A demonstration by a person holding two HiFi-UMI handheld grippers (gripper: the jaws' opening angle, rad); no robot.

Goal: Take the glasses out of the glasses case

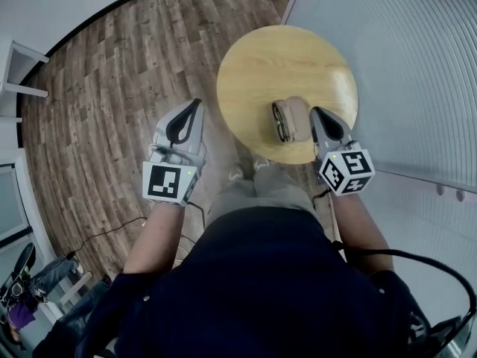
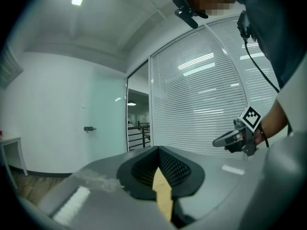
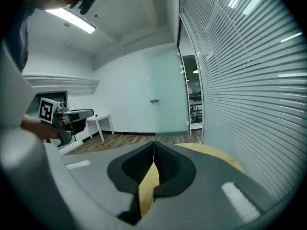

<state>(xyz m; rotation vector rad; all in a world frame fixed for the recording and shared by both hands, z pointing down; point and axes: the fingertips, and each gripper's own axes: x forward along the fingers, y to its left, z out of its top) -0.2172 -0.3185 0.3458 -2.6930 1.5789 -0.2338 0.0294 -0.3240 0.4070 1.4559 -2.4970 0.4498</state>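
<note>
A tan glasses case point(image 1: 299, 117) lies open near the front edge of the round wooden table point(image 1: 287, 66), and dark-framed glasses point(image 1: 281, 122) rest in its left half. My right gripper point(image 1: 316, 112) hovers just right of the case with its jaws shut on nothing. My left gripper point(image 1: 196, 104) is held over the floor, left of the table and well away from the case, also shut and empty. Neither gripper view shows the case. The left gripper view looks past its closed jaws at the right gripper point(image 2: 229, 139). The right gripper view shows the left gripper point(image 3: 76, 115) and the table point(image 3: 211, 153).
A wall of white blinds point(image 1: 402, 66) runs close along the table's right side. A white side table point(image 1: 16, 71) stands at the far left on the wood floor point(image 1: 112, 88). Cables point(image 1: 112, 230) trail on the floor by my legs.
</note>
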